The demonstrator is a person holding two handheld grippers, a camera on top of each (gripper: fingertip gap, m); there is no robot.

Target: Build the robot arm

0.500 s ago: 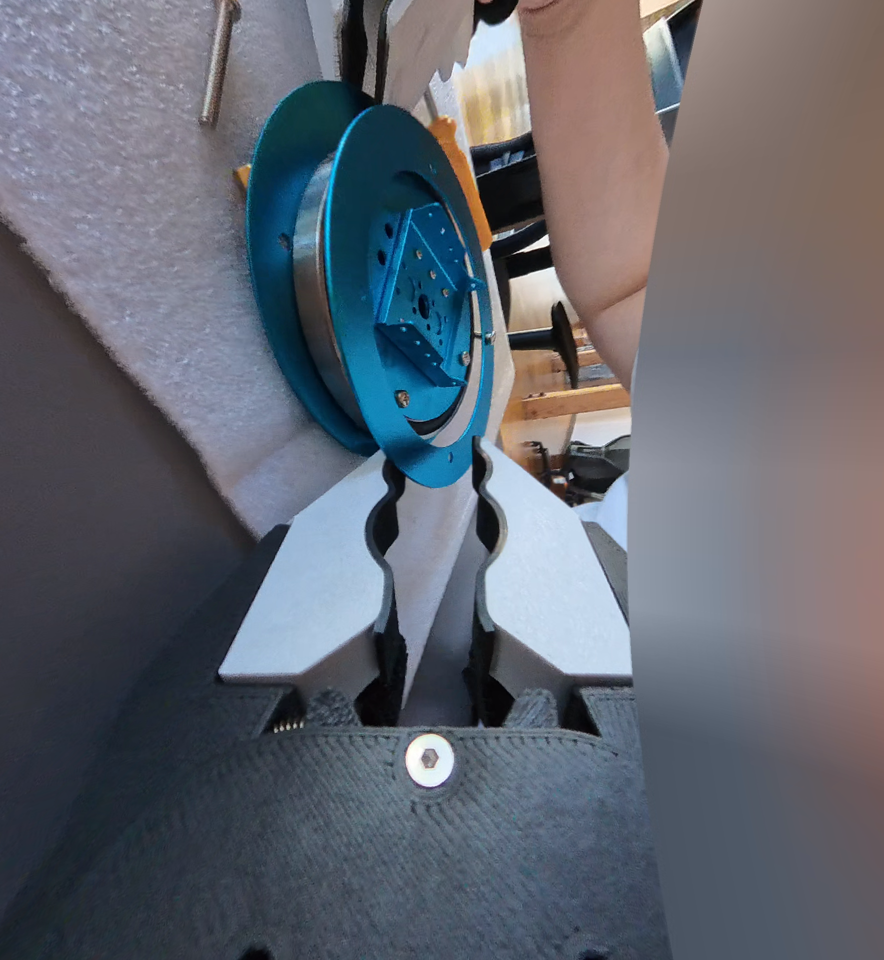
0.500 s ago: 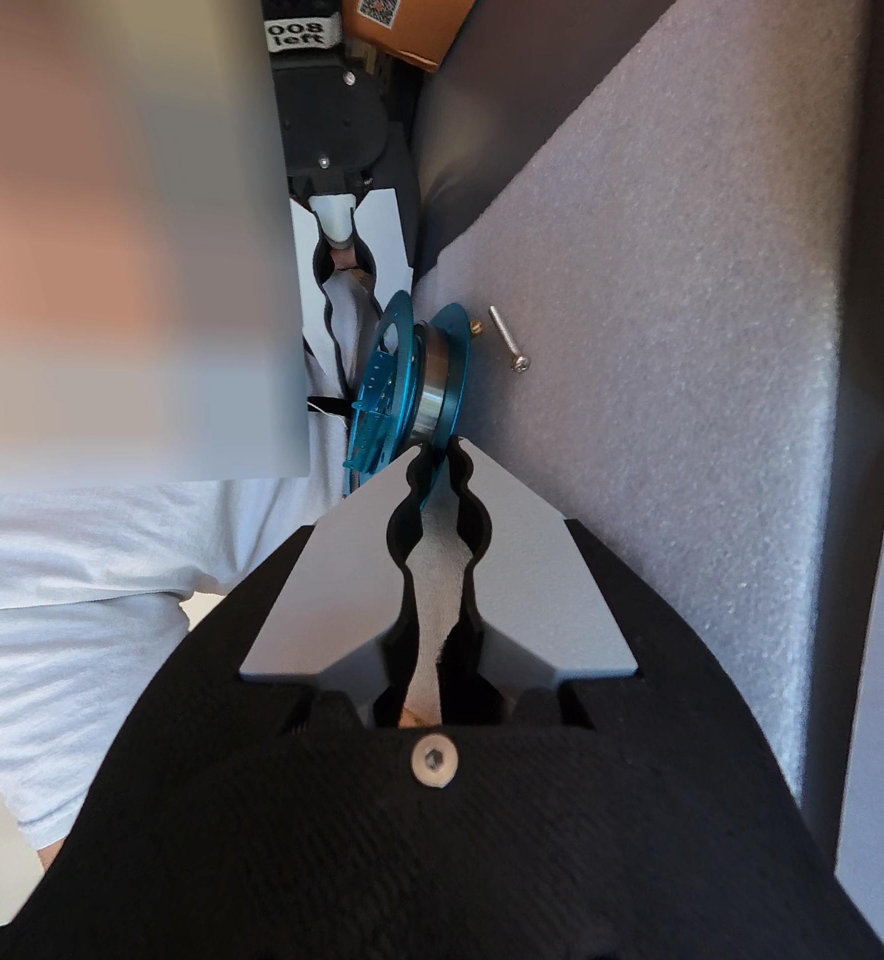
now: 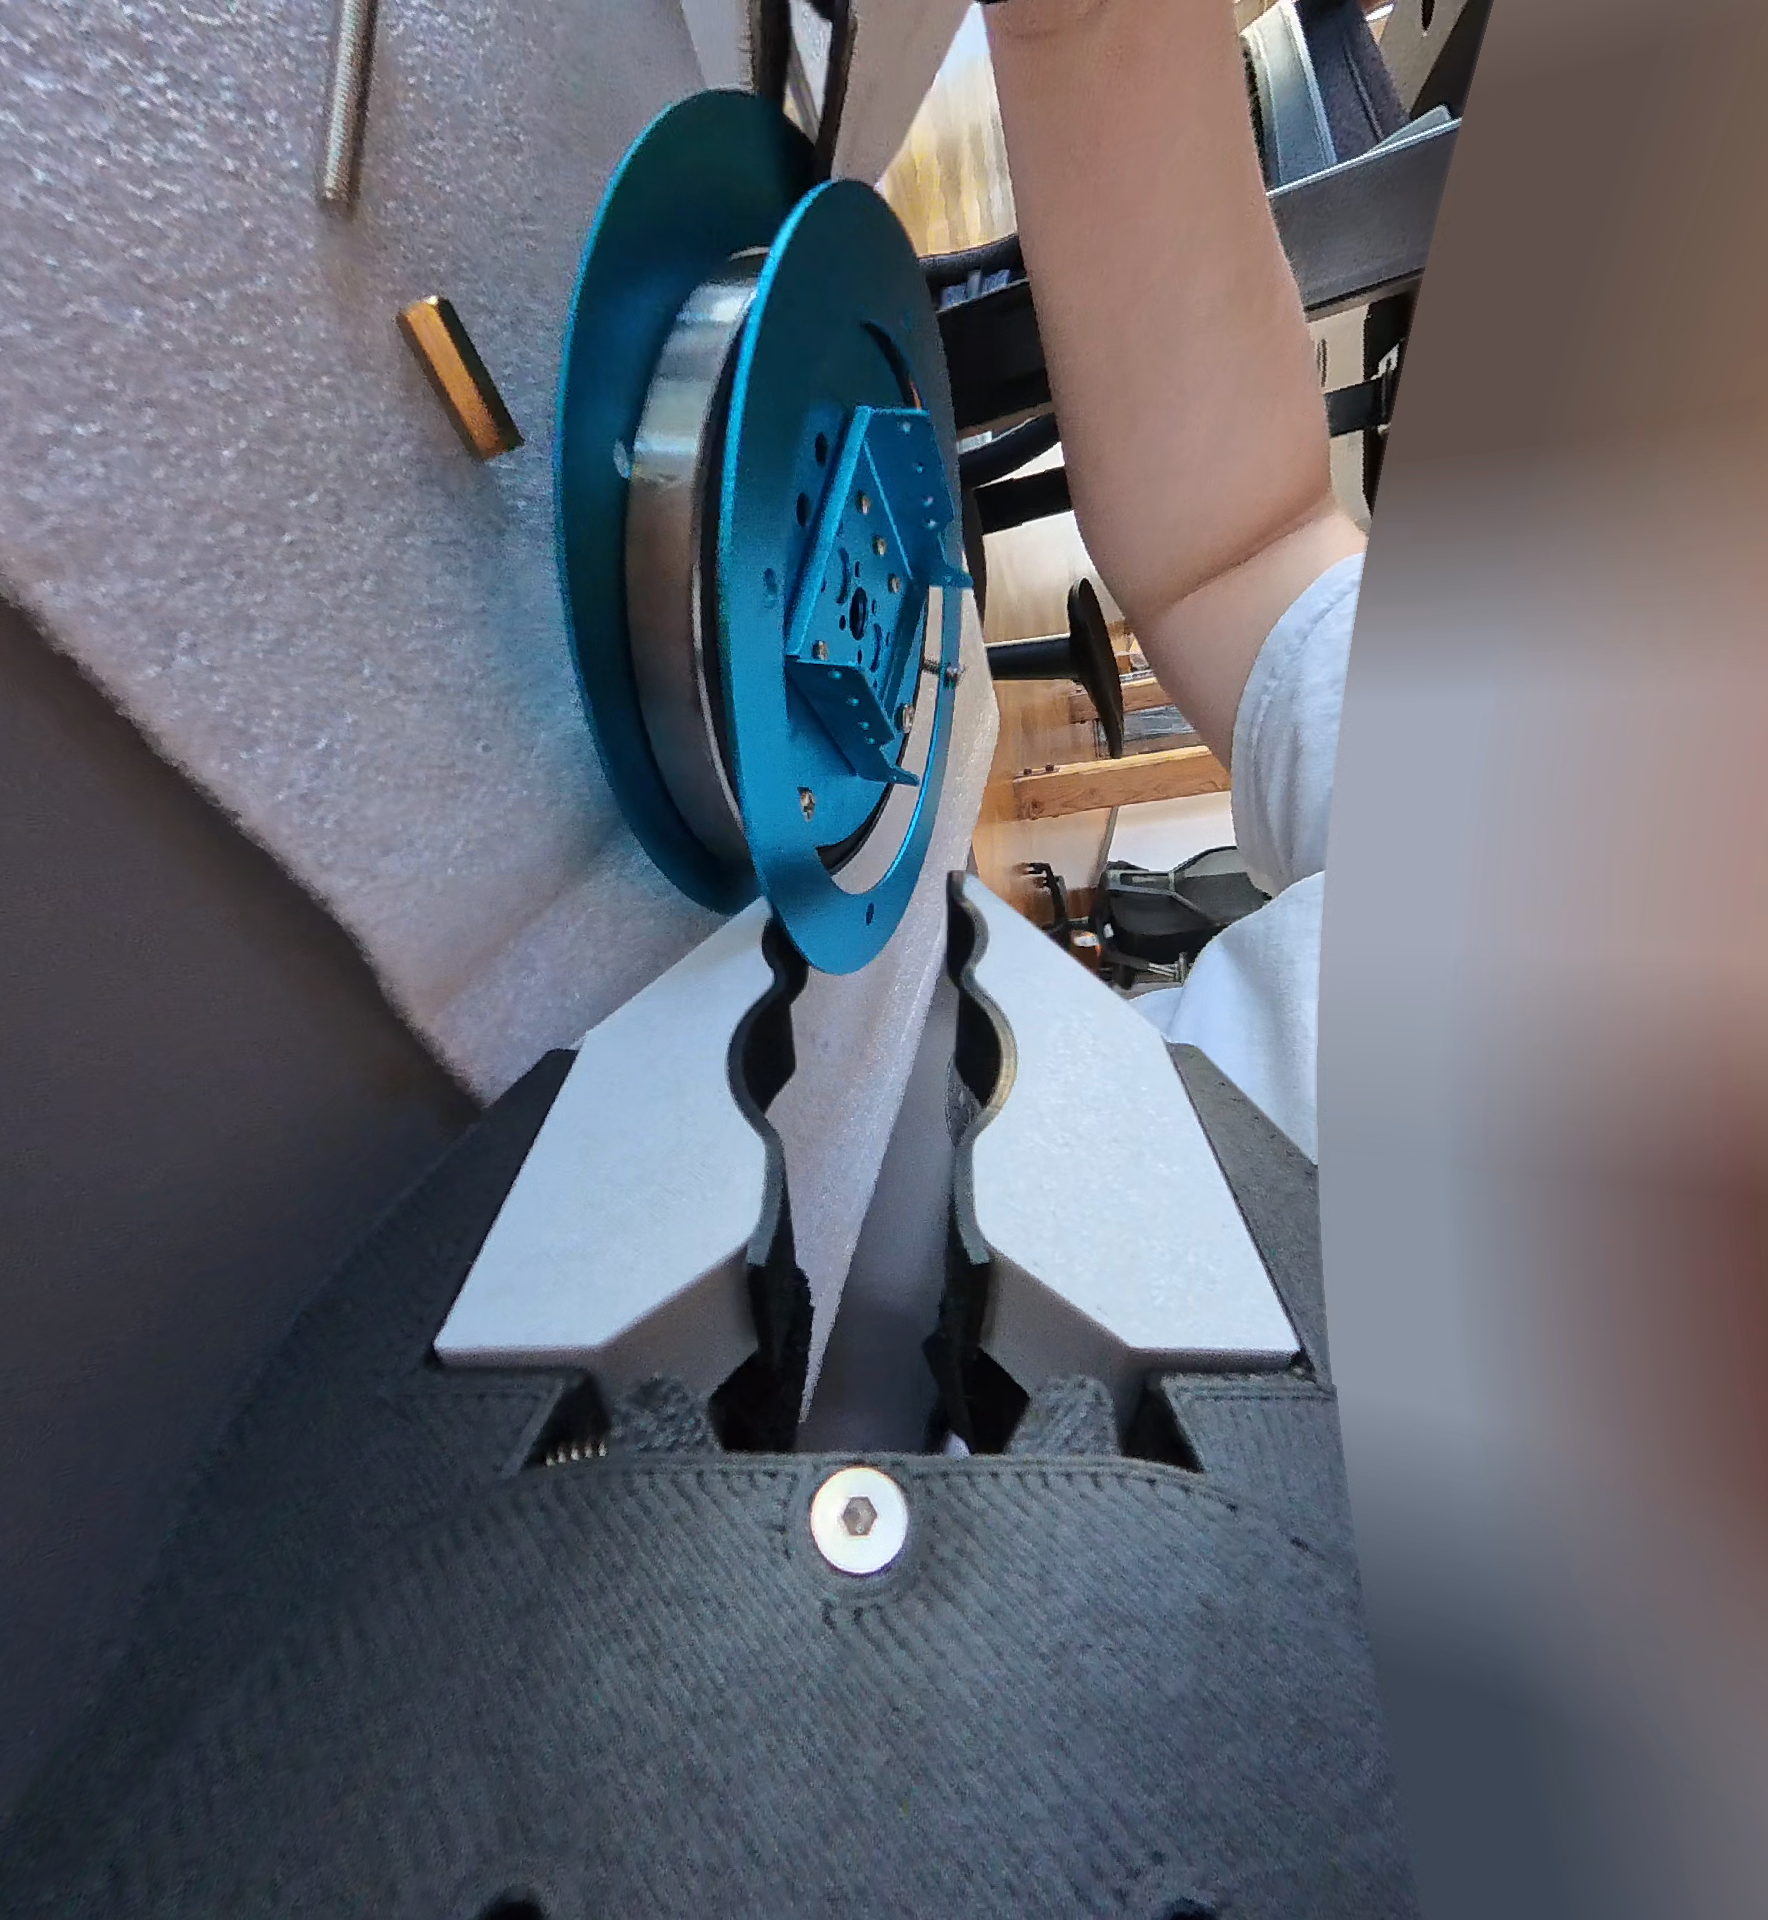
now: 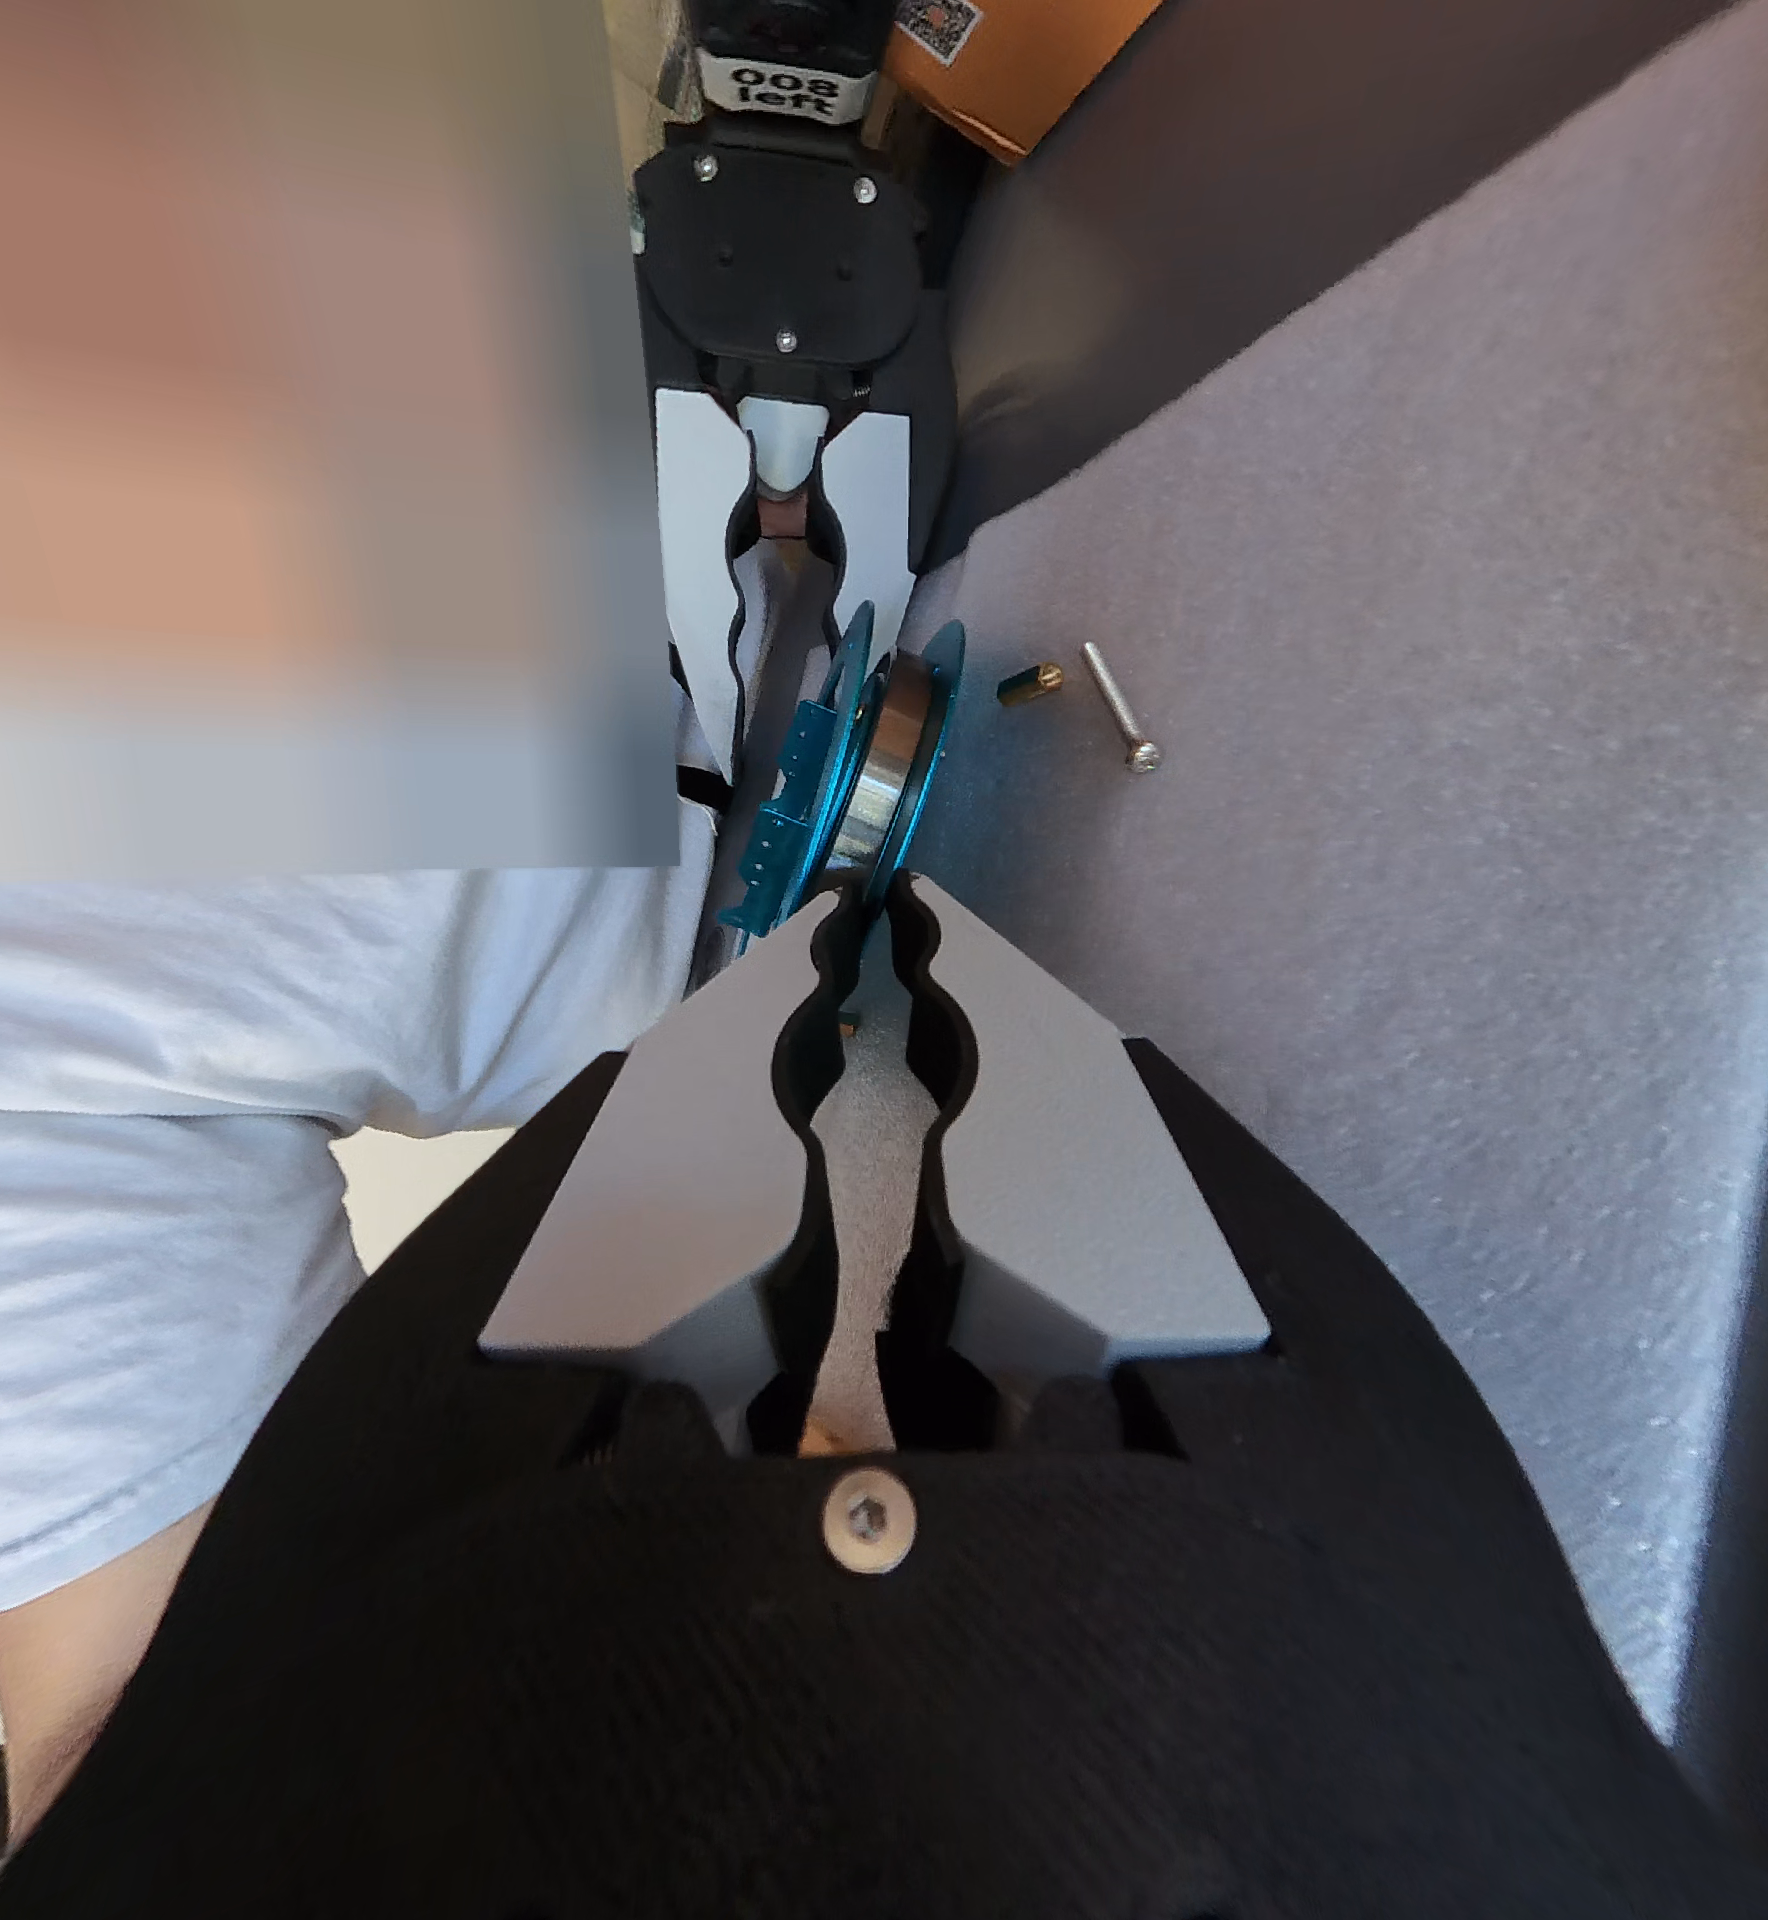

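A blue spool-like assembly has two blue discs with a silver ring between them and a blue bracket on the near disc. It stands tilted on edge at the white foam mat. My left gripper is open, and the near disc's rim dips between its tips. My right gripper is shut on the rim of the far blue disc. The silver ring and the left gripper's black body show beyond it.
A brass standoff and a long silver screw lie on the foam beside the assembly; both also show in the right wrist view, the standoff and the screw. A person's bare arm and white shirt are close by. A dark surface borders the foam. The tips of one gripper are about 10 cm away from the tips of the other.
The blue assembly has shifted away from the brass standoff, which now shows in full. The near disc with its bracket has turned a little. Both grippers' openings look unchanged.
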